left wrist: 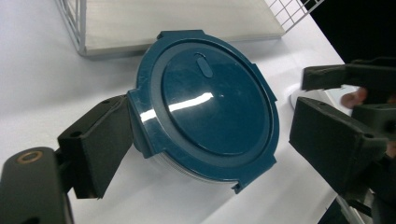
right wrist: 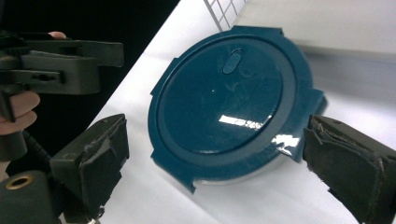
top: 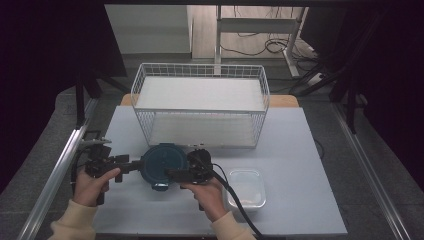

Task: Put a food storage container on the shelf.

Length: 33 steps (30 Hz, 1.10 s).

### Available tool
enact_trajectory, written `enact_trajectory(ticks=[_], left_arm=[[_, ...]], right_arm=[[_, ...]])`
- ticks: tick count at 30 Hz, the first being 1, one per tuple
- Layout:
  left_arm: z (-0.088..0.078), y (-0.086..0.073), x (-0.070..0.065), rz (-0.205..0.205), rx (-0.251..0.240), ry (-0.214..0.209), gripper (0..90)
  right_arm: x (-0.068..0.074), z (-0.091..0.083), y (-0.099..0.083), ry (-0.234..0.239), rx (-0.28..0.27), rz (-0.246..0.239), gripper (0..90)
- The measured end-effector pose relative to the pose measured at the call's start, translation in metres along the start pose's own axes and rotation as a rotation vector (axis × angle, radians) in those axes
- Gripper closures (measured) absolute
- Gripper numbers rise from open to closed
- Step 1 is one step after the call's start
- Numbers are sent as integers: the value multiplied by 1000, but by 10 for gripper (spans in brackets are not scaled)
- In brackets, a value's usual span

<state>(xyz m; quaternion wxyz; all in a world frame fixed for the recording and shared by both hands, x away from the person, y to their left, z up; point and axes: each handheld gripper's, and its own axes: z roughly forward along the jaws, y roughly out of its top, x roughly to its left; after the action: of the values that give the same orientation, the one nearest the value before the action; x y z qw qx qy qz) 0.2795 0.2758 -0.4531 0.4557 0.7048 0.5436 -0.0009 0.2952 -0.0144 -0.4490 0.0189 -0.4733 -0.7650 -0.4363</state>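
Both tongs closing in on the blue-lidded round container, lid not yet off.

From the left, the left tongs (top: 131, 165) reach in with jaws spread, one pad touching the rim tab of the blue lid (top: 164, 162), nothing pinched as yet. The round container (left wrist: 205, 109) sits on the worktop (top: 300, 150), near edge, just in front of the wire basket (top: 200, 95), its lid seated flat on the clear tub beneath. To its right the right tongs (top: 176, 173) also stand spread, straddling the lid's right side without gripping. Farther right lies an empty clear square tub (top: 246, 187). I'd judge the work is barely begun: the grip must be taken before the container can be opened or moved.
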Motion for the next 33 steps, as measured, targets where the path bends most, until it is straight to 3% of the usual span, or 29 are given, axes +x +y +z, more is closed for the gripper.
enact_trajectory(ticks=[3,8,9,12,20,25,26,28,30,33], left_arm=[[6,2,10,-39,14,-29,114],[16,1,19,-75,41,-31,102],[21,0,22,-94,52,-48,100],[25,1,24,-93,63,-29,97],[38,3,35,-139,98,-66,79],[48,3,44,-169,115,-109,77],[52,2,47,-196,115,-141,78],[54,0,51,-213,121,-161,79],[58,-3,54,-218,135,-150,87],[63,-7,57,-233,151,-168,90]], right_arm=[[-5,14,3,-1,22,43,63],[-12,21,5,-3,37,81,58],[-16,23,5,-5,40,95,57],[-21,27,7,6,49,122,55],[-33,39,5,10,80,158,50],[-41,48,2,13,90,184,50],[-42,48,2,12,90,184,50],[-43,49,2,15,88,190,50],[-44,50,3,21,89,196,50],[-46,53,2,31,100,215,50]])
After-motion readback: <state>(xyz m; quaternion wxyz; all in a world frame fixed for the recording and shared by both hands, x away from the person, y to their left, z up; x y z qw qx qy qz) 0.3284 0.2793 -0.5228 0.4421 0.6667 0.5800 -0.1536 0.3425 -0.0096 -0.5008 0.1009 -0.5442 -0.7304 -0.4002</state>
